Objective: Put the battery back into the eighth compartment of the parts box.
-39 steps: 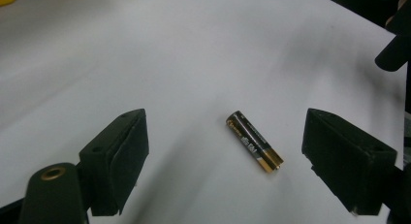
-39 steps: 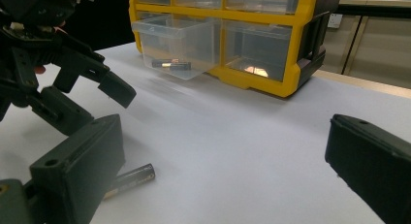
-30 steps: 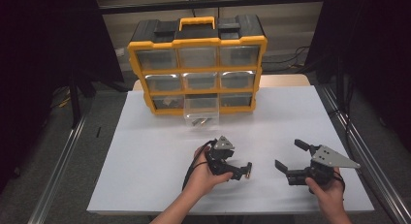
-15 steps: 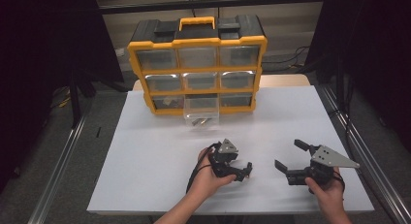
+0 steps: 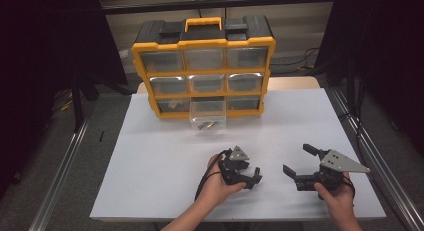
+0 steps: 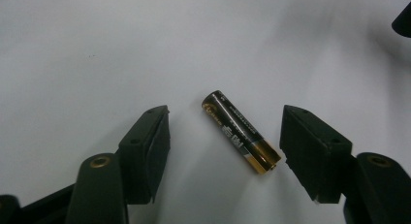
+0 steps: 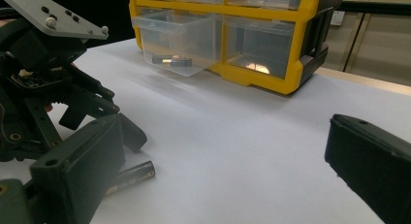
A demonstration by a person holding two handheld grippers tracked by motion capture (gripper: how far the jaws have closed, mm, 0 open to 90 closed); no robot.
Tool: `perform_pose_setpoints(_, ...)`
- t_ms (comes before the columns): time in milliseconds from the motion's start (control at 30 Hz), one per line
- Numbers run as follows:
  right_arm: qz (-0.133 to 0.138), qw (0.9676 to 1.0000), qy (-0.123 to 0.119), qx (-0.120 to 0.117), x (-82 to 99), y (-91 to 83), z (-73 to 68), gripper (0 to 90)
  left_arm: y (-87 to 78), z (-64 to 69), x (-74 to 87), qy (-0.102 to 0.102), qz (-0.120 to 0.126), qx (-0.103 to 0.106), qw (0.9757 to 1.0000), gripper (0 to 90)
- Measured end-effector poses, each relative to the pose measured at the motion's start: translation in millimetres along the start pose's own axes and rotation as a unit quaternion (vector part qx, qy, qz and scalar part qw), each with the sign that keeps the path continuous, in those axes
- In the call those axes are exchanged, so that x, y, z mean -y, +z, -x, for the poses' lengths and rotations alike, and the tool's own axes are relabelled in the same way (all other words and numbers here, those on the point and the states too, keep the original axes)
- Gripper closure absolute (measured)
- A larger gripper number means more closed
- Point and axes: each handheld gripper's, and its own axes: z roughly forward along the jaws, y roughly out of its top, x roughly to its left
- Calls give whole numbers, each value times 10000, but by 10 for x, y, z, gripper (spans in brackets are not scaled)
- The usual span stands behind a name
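In the high view the left hand-held gripper [image 5: 248, 177] covers the battery [image 6: 241, 132], which cannot be made out there. In the right gripper view that gripper's own near jaw hides most of the battery, leaving one end showing. The bits in the pulled-out drawer [image 5: 207, 112] are too small to tell. The organizer [image 7: 271, 35] is cut off at the top edge of the right gripper view.

White table [image 5: 150, 156] w/ battery [image 6: 241, 132], organizer [image 5: 204, 66] (drawer open).
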Motion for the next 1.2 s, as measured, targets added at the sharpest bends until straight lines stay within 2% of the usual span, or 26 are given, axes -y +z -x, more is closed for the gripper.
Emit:
perform_pose_setpoints(100,-12,10000,-20,-8,0,0,-3,2,7,11,-4,71,12,-21,10000,390)
perform_pose_setpoints(200,-18,10000,-19,3,1,3,0,2,-11,11,-2,314,-102,-167,9993,462)
perform_pose_setpoints(233,-20,10000,-6,0,1,3,-1,2,-3,13,6,356,-30,-196,9992,508)
perform_pose_setpoints(300,-24,10000,-30,-12,0,-1,2,2,-28,-10,1,356,-96,-262,9990,590)
perform_pose_setpoints(333,-13,10000,-20,-9,0,0,-2,2,-35,-31,6,269,-62,-236,9993,635)
perform_pose_setpoints(367,-5,10000,-36,2,-1,-3,0,2,-47,-30,2,177,-97,-340,9992,663)
perform_pose_setpoints(400,1,10000,-27,4,-2,-3,-1,2,-66,-75,4,161,-139,-148,9997,696)
perform_pose_setpoints(467,0,10000,-16,30,-2,-7,2,2,-87,-98,10,142,-156,-182,9996,765)
perform_pose_setpoints(533,2,10000,3,27,-4,-10,2,2,-102,-109,12,94,-177,-161,9997,771)
perform_pose_setpoints(567,-8,10000,1,19,-5,-14,2,2,-119,-115,4,122,-279,-180,9994,771)
perform_pose_setpoints(600,1,10000,-5,24,-4,-12,3,2,-117,-125,10,84,-222,-107,9997,771)
perform_pose_setpoints(633,1,10000,-22,13,-5,-13,4,2,-131,-137,8,75,-300,-80,9995,772)
perform_pose_setpoints(667,5,10000,-26,12,-5,-13,4,2,-133,-135,10,64,-292,-238,9993,772)
perform_pose_setpoints(700,4,10000,-28,10,-5,-14,4,2,-131,-158,20,25,-210,-44,9998,771)
perform_pose_setpoints(733,3,10000,-30,14,-6,-15,4,2,-142,-153,20,24,-262,-211,9994,771)
perform_pose_setpoints(767,8,10000,-27,17,-7,-16,4,2,-142,-173,27,-8,-208,-22,9998,771)
perform_pose_setpoints(800,15,10000,-26,23,-7,-16,3,2,-156,-185,29,-12,-252,-11,9997,771)
perform_pose_setpoints(900,15,10000,-30,34,-11,-22,3,2,-173,-205,35,-35,-267,-56,9996,771)
perform_pose_setpoints(967,20,10000,-34,26,-13,-21,0,2,-184,-216,42,-124,-231,-92,9996,770)
perform_pose_setpoints(1000,19,10000,-37,24,-13,-20,-2,2,-198,-224,38,-141,-300,-94,9994,770)
perform_pose_setpoints(1067,23,10000,-45,15,-14,-18,-8,2,-180,-224,46,-204,-176,-79,9996,749)
perform_pose_setpoints(1100,24,10000,-48,18,-15,-17,-11,2,-179,-223,43,-207,-181,-70,9996,737)
perform_pose_setpoints(1133,14,10000,-55,2,-16,-19,-11,2,-186,-221,34,-158,-292,-101,9994,726)
perform_pose_setpoints(1200,19,10000,-53,3,-18,-17,-14,3,-166,-209,35,-155,-189,-126,9996,724)
